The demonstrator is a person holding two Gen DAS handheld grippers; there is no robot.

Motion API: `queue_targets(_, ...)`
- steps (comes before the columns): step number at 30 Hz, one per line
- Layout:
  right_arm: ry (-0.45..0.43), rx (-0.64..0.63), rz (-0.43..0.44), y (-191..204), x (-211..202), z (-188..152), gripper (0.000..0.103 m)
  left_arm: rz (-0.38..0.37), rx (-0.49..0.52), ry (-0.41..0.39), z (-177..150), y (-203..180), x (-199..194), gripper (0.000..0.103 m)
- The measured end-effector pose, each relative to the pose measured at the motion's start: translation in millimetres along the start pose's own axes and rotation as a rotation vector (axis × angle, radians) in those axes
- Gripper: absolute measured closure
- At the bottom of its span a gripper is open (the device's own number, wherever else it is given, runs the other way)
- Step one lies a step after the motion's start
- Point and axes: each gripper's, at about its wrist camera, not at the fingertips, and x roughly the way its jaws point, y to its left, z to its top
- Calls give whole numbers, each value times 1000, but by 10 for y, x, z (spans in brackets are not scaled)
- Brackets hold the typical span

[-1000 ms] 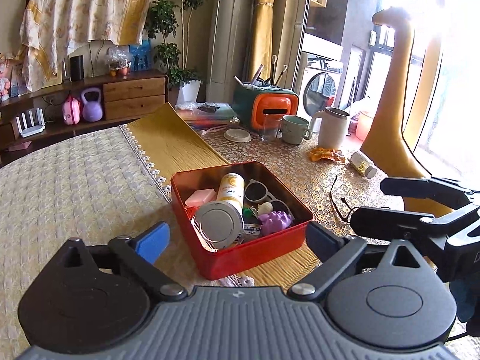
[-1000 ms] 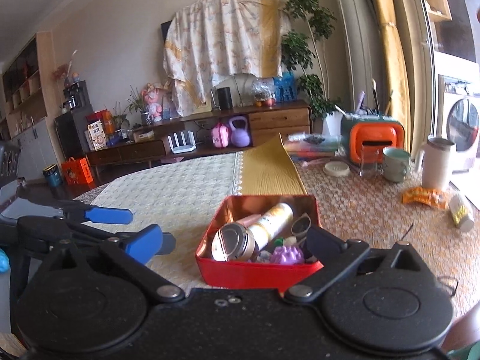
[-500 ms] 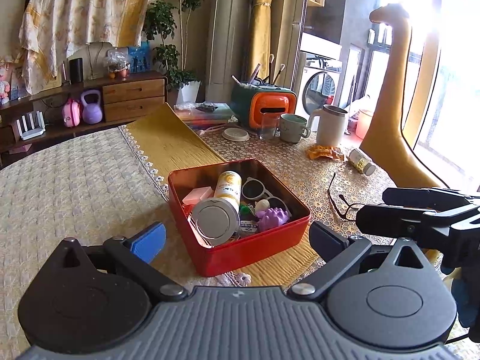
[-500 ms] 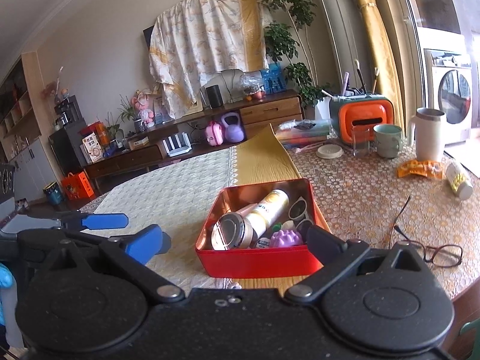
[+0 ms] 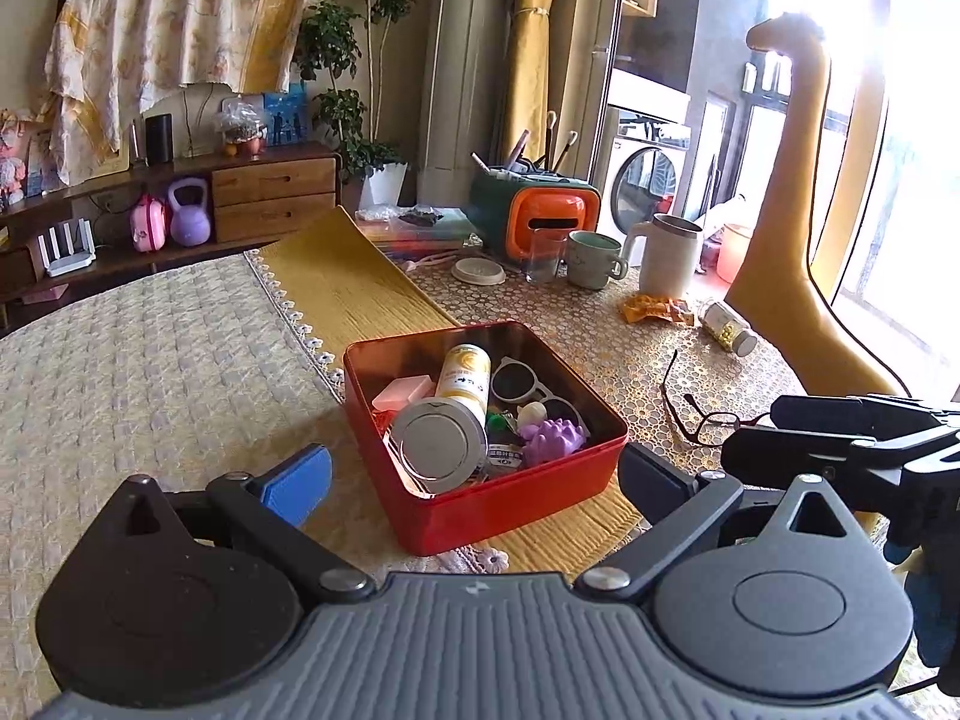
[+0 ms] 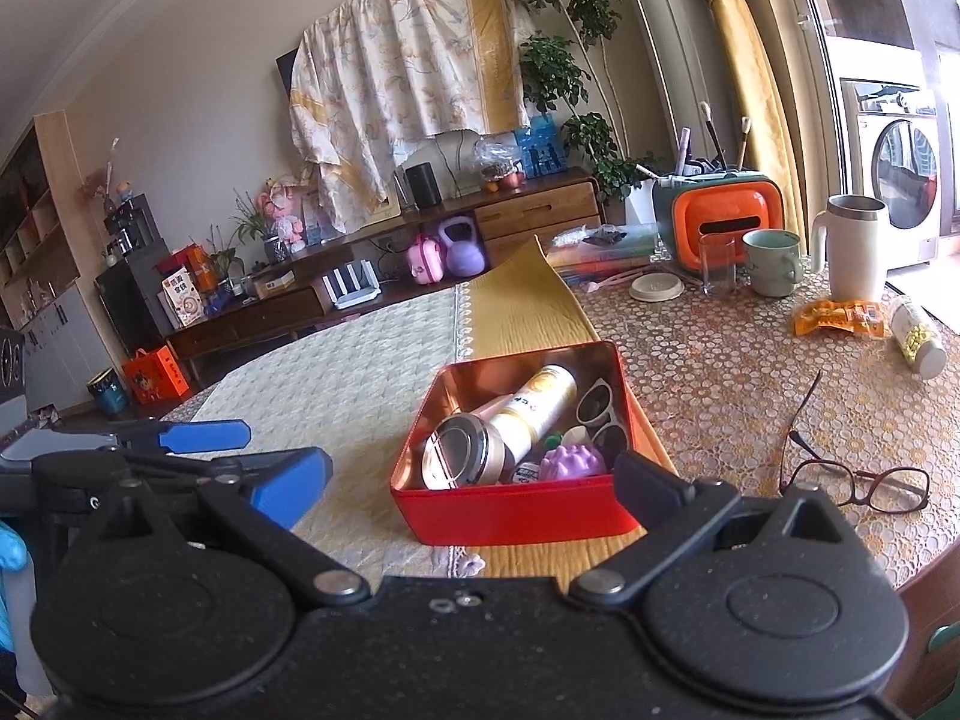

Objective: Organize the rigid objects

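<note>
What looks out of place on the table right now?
A small bottle lies tipped on its side near the far right edge, beside an orange snack packet. The eyeglasses sit loose on the table, arms unfolded, outside the red box. Both grippers are open and empty.

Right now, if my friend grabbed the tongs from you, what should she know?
Left tongs: open, empty, behind the red box.
Right tongs: open, empty, beside them.
Done: a can, sunglasses, a pink block and a purple spiky toy lie in the box.
Left: the glasses and a small bottle lie loose on the table, to the right of the box.
</note>
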Motion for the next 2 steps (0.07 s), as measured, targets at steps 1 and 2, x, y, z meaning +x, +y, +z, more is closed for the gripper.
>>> queue_targets(1,1,0,-2,3,1,-1,0,4,1,0,0,-4,3,1)
queue_targets(2,2,1,-2,2,2,-2,0,5,-1,1,4,-3,5,1)
